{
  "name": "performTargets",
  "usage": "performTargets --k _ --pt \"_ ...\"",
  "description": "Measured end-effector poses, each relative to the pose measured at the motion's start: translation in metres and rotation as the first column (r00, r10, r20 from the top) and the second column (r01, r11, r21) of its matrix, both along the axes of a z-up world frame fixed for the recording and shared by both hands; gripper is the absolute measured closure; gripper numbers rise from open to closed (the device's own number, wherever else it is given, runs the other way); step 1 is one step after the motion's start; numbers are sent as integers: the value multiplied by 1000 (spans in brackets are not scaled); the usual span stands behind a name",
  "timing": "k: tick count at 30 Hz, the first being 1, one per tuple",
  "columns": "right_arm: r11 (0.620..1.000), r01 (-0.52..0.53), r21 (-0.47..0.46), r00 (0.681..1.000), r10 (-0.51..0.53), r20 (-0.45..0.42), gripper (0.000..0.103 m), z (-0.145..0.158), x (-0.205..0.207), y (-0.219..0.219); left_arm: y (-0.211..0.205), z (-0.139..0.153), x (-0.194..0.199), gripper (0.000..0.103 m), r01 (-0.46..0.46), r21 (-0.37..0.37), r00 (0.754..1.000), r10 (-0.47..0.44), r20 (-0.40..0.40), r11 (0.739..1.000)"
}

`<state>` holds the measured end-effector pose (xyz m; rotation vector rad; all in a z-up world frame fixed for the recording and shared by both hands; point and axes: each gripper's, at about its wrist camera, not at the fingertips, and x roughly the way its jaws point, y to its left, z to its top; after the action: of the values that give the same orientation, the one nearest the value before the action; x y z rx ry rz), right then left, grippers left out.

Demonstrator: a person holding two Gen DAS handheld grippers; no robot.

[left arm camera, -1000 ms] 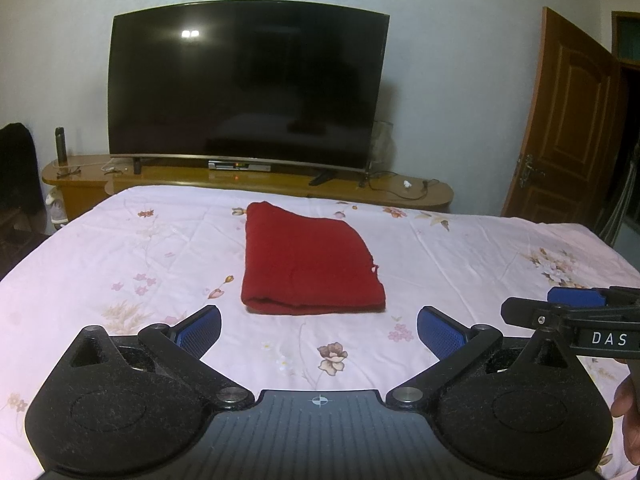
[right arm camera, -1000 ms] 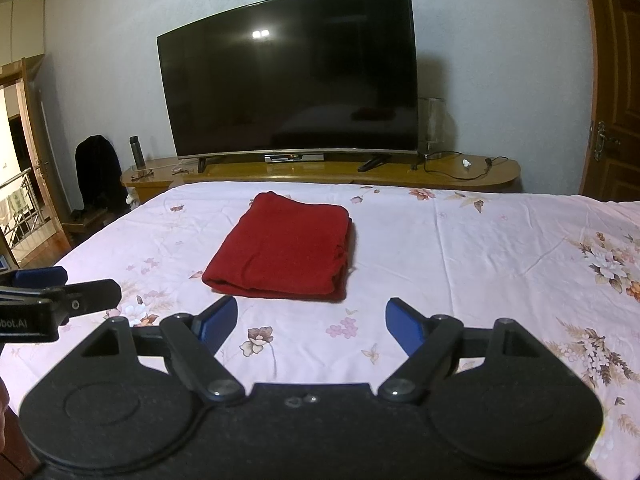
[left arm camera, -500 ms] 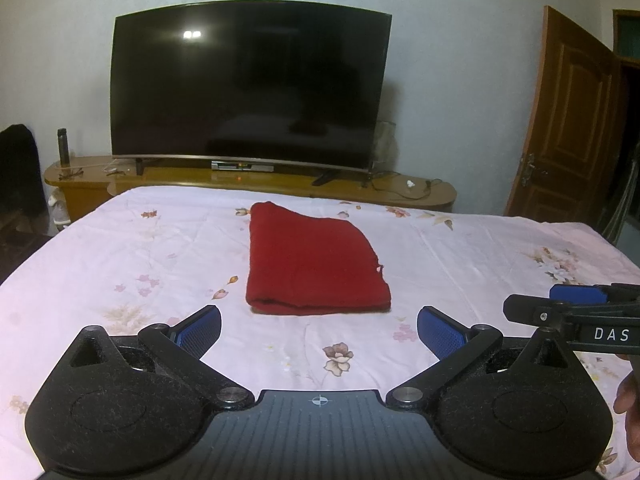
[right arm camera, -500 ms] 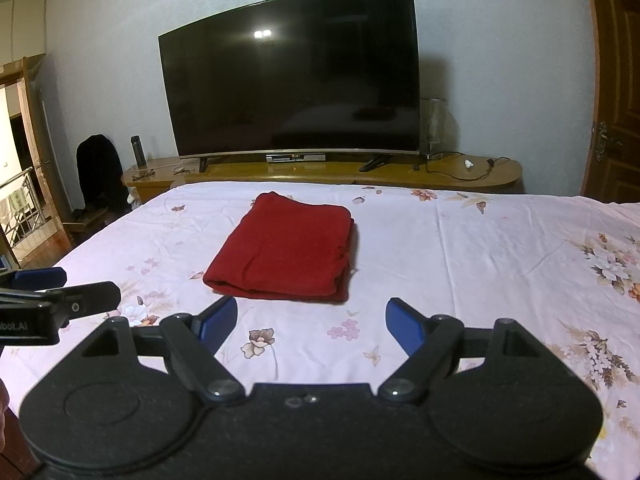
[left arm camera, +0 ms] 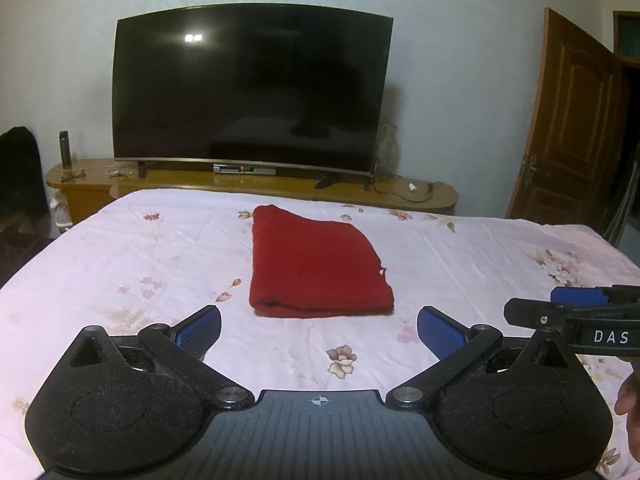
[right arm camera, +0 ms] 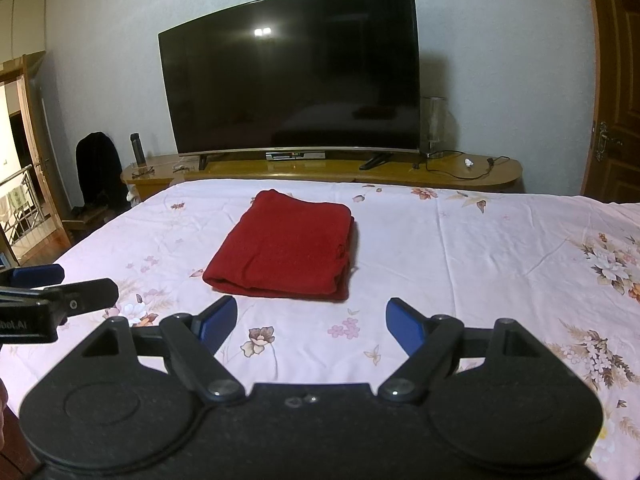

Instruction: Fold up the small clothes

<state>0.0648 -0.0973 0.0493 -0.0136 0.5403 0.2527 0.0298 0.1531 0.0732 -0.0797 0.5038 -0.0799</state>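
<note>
Both wrist cameras look low and level across the bed (left arm camera: 120, 256) toward the television (left arm camera: 252, 88), the left from slightly left, the right from slightly right, sharing the red folded cloth (right arm camera: 284, 250) close ahead and each other's tool at frame edge.

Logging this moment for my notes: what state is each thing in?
Red cloth: folded, lying flat on the bed.
Left tool: open, empty.
Right tool: open, empty.
TV: off.
Door: open.
</note>
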Motion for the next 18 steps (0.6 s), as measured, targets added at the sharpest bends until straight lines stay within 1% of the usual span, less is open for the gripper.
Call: performTargets --k 5,12,15,18 --pt "1000 -4 -10 1000 4 -1 22 -3 1 1 4 -2 0 0 4 -8 1000 -4 6 1000" --pt "1000 -10 -22 1000 10 -3 22 -4 1 5 7 -2 -3 0 16 8 999 -16 31 1000" --pt "1000 -14 -27 1000 14 -3 22 -4 1 7 9 -1 -6 0 3 9 999 -4 54 1000" --pt "999 -21 -30 1000 21 0 22 -3 0 9 13 1 -6 0 -7 1 999 7 49 1000"
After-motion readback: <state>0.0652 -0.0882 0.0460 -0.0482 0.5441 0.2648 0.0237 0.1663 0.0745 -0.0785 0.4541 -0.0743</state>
